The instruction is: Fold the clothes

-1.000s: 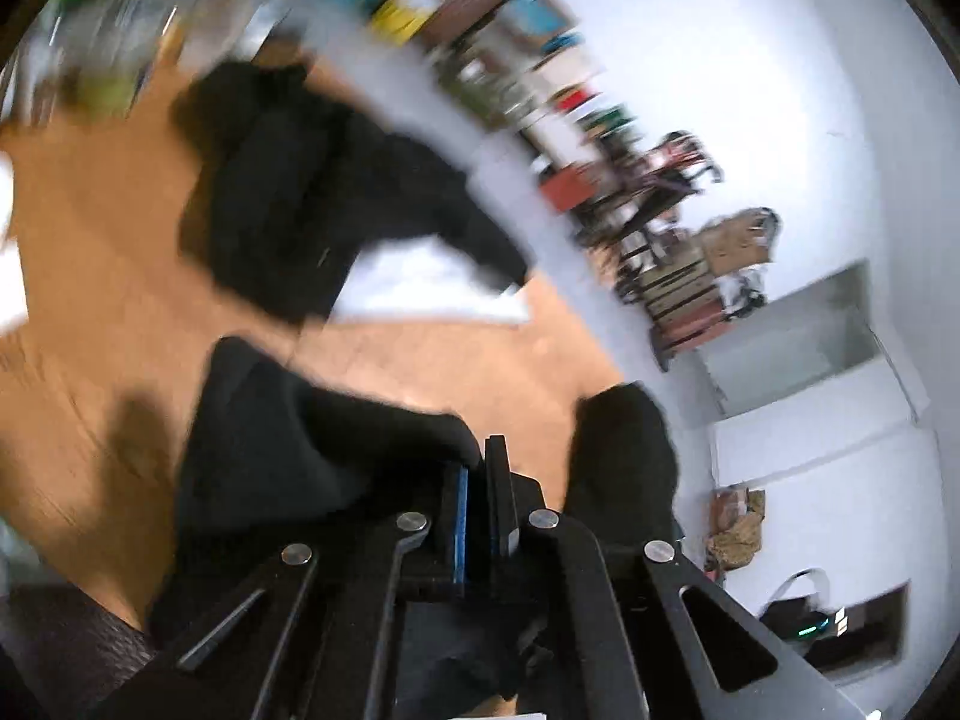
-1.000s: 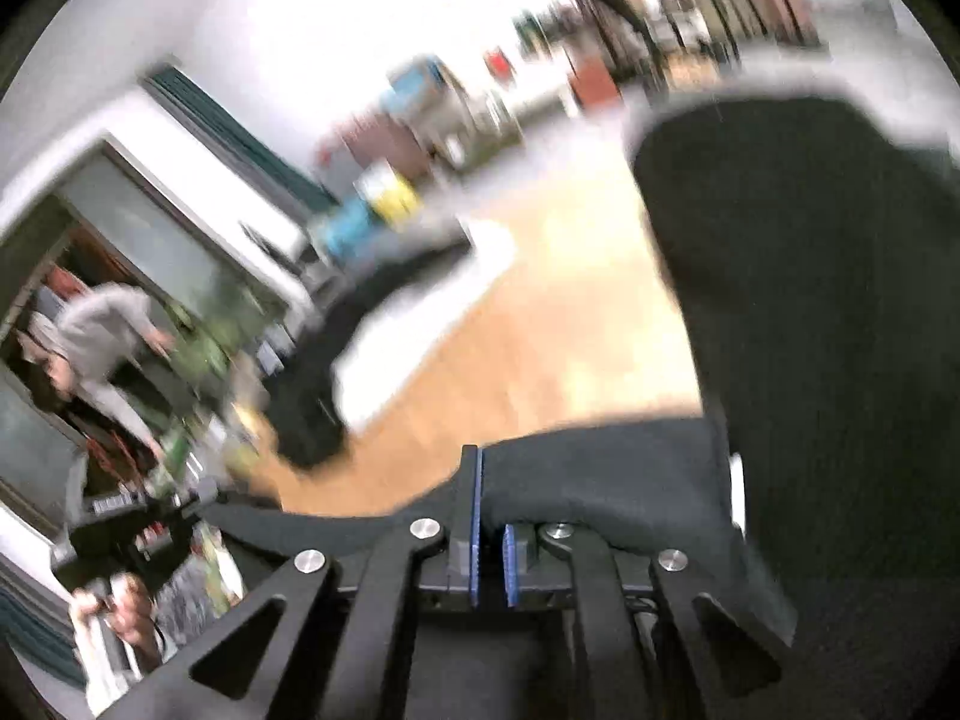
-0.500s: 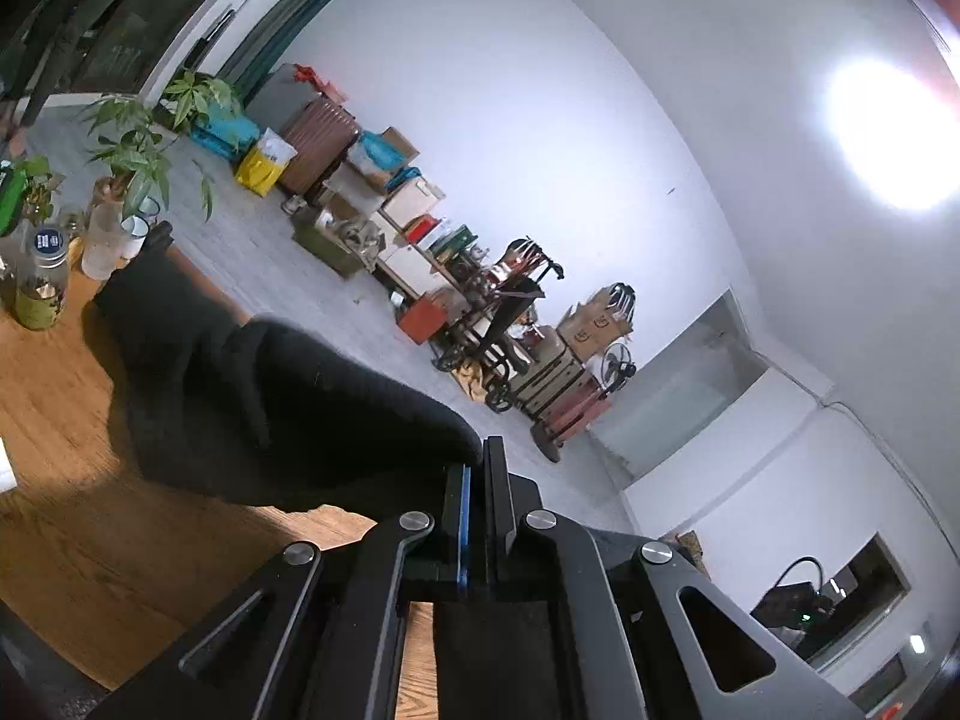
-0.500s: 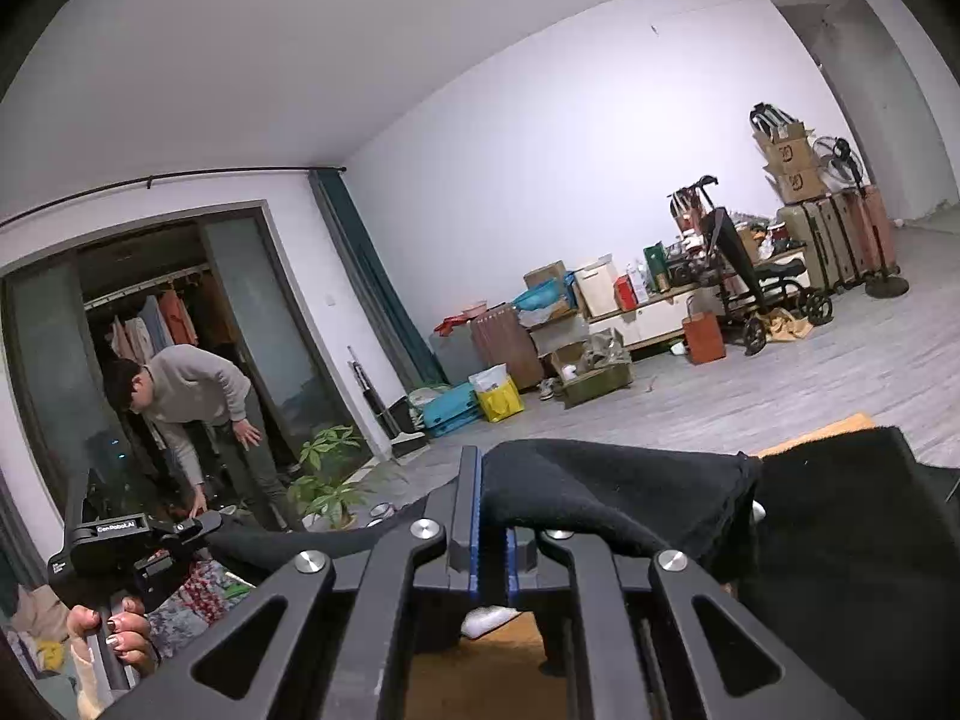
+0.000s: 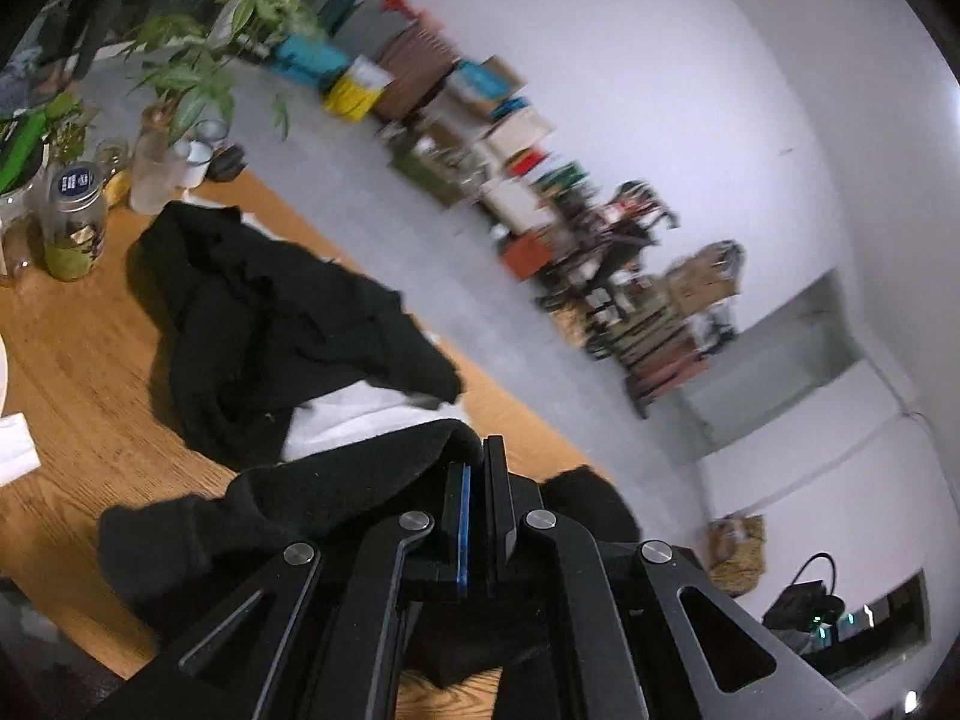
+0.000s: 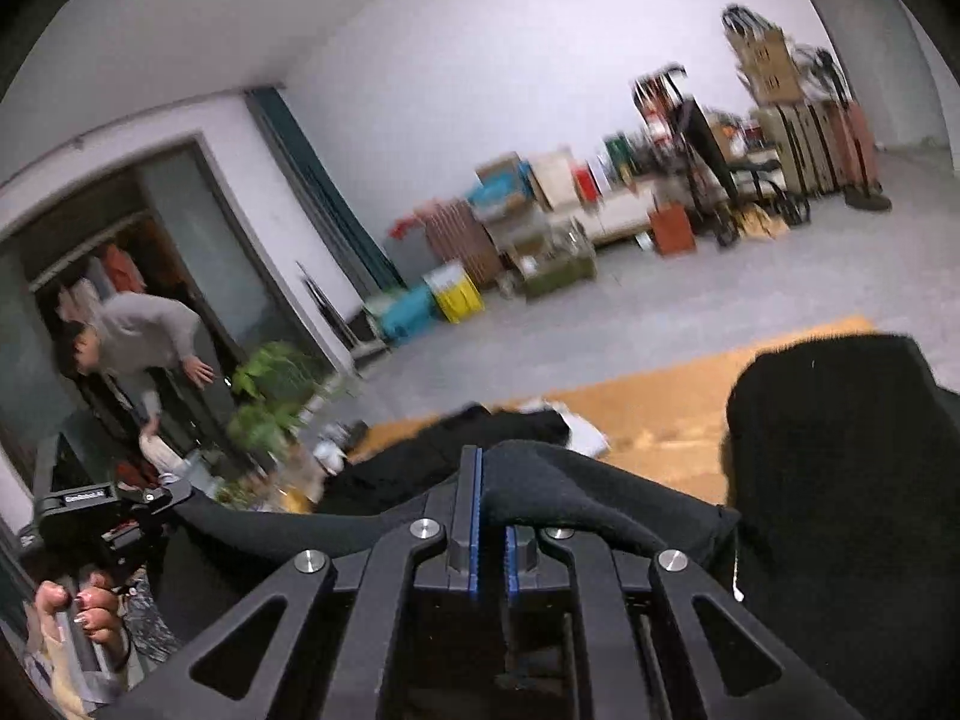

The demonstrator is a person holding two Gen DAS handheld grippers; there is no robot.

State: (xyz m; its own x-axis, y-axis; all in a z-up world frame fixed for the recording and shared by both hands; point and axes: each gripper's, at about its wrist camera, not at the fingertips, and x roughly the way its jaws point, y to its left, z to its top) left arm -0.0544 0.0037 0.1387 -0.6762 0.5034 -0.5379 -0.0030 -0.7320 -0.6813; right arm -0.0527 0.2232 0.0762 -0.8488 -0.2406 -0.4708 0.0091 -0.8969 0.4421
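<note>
Left gripper [image 5: 477, 468] has its jaws pinched together on a fold of the black garment [image 5: 336, 492]; the cloth drapes off to the left of the fingers and hangs over the wooden table [image 5: 78, 372], with another lobe of it showing to the right of the fingers. Right gripper [image 6: 493, 480] is likewise closed on the same black garment [image 6: 558, 486], with fabric bunched between the blue pads and running right into a big dark mass that fills the lower right of that view. So the garment is held up between both grippers, above the table edge. A second black garment [image 5: 270, 324] lies crumpled on the table farther back, partly over a white cloth [image 5: 360, 414]. Glass jars [image 5: 75, 222] and a potted plant [image 5: 198, 78] sit at the far left end of the table. In the right wrist view, the other handheld rig [image 6: 90, 510] shows at lower left with the person's hand [image 6: 78, 612] around its grip. A second person in a grey top [image 6: 138, 336] bends over by the wardrobe. Background is motion-blurred: boxes and suitcases along the white wall.
</note>
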